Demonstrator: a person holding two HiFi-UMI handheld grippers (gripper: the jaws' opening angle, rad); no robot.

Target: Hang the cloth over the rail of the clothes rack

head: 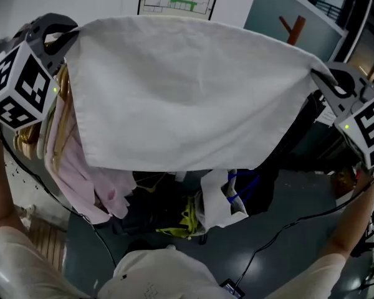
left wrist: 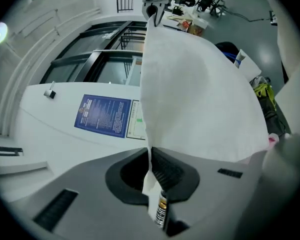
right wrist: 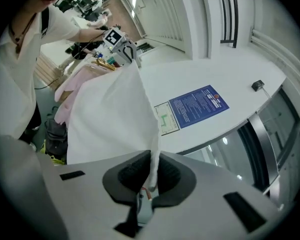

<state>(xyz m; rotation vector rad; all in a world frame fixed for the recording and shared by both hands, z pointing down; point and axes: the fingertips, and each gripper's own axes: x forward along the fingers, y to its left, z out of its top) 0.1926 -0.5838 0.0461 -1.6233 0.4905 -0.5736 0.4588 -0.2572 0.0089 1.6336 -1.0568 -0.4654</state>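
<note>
A white cloth [head: 187, 92] is stretched wide between my two grippers, held up in the air. My left gripper [head: 67, 37] is shut on the cloth's upper left corner; in the left gripper view the cloth [left wrist: 200, 99] runs out from between the jaws of that gripper [left wrist: 151, 166]. My right gripper [head: 321, 76] is shut on the upper right corner, and the cloth [right wrist: 115, 119] hangs from its jaws [right wrist: 152, 171]. The rack's rail is hidden behind the cloth; hangers with garments [head: 62, 148] show below my left gripper.
Pink and pale garments [head: 87, 185] hang at the left. A dark heap of bags and clothes [head: 174, 210] lies on the grey floor below. Cables [head: 280, 229] trail across the floor. A wall with a blue poster [left wrist: 102, 115] is ahead.
</note>
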